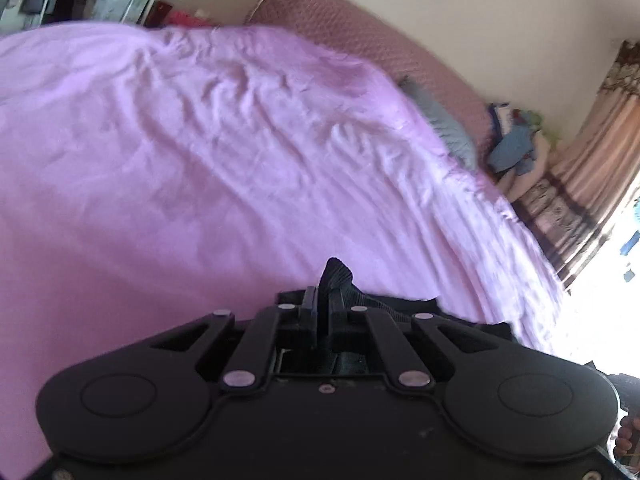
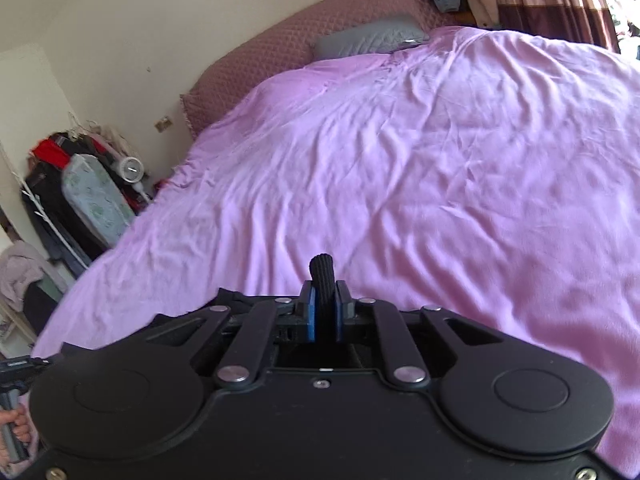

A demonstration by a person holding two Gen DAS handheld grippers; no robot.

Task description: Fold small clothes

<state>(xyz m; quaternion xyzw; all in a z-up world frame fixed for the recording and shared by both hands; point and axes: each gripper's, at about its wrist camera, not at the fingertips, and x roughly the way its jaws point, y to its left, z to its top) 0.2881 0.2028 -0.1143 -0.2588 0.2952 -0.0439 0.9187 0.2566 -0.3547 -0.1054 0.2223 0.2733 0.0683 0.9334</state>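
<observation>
Black ribbed cloth [image 1: 338, 276] is the small garment I am working on, and both of my grippers have hold of it. My left gripper [image 1: 323, 304] has its fingers squeezed tight together, with a corner of the cloth pinched between them and poking up past the tips. My right gripper [image 2: 325, 304] is squeezed tight too, and a rolled bit of the same dark cloth [image 2: 322, 276] stands up between its blue pads [image 2: 310, 316]. More of the black cloth trails off to the side of each gripper, low down near the edge of the bed.

Under it all is a wide pink bedsheet [image 1: 200, 152], full of wrinkles. At the far end sits a dusty rose headboard [image 2: 256, 60] with a grey pillow [image 2: 368, 40] leaning on it. By the wall past the bed there is a rack of clothes [image 2: 60, 168] and a small white fan [image 2: 130, 168]. A striped curtain [image 1: 592, 168] hangs by the bright window. A pile of blue clothes [image 1: 512, 148] lies near the curtain. I can see a bit of a hand [image 2: 16, 424] gripping the handle of the other gripper.
</observation>
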